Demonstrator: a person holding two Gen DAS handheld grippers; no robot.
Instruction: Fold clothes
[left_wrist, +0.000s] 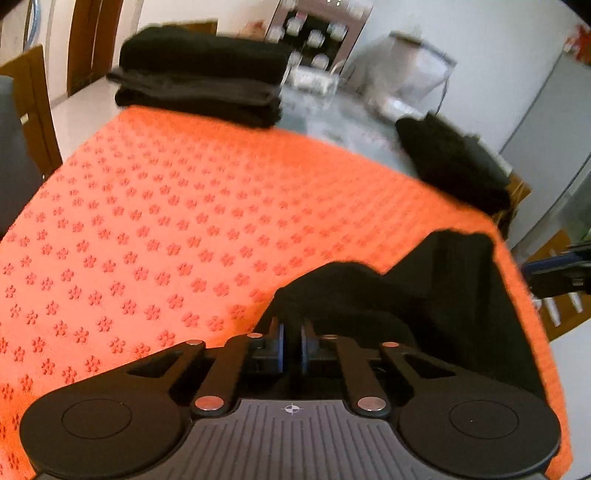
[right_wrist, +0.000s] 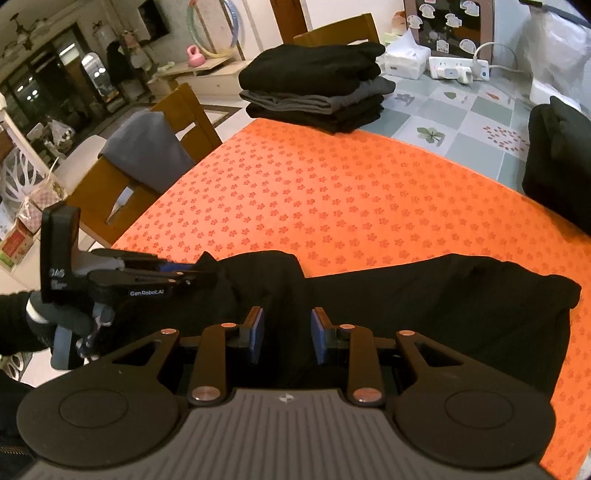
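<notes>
Left gripper (left_wrist: 291, 341), left wrist view: blue pads nearly together, clenched on a fold of the black garment (left_wrist: 424, 295), which rises in a peak just ahead of the fingers. Garment sits at the near right corner of the orange mat (left_wrist: 184, 221) — floral pattern, covering most of the table. Frame is motion-blurred. At the far edge of the mat, a stack of folded dark clothes (left_wrist: 199, 74). To the right, on the grey-green tablecloth (left_wrist: 332, 118), a second dark heap (left_wrist: 454, 162). Part of the other gripper shows at the right edge, too little to read. Wooden chair (left_wrist: 33, 99) at far left.

Right wrist view: right gripper (right_wrist: 287, 334) is released, blue pads well apart, hovering over the garment (right_wrist: 424, 314) with cloth visible between them; whether they touch it I cannot tell. Garment lies spread across the near edge of the mat (right_wrist: 351, 192), from left corner to right. Left gripper (right_wrist: 199, 271) comes in from the left, held by a gloved hand (right_wrist: 62, 314), tips closed on the garment's left end. Beyond: folded stack (right_wrist: 314, 88) at the mat's far edge, black over grey over black — dark heap (right_wrist: 557, 162) at right, tissue box (right_wrist: 406, 61) and power strip (right_wrist: 458, 70) on the tablecloth, chair (right_wrist: 147, 155) with a grey cloth draped over its back.
</notes>
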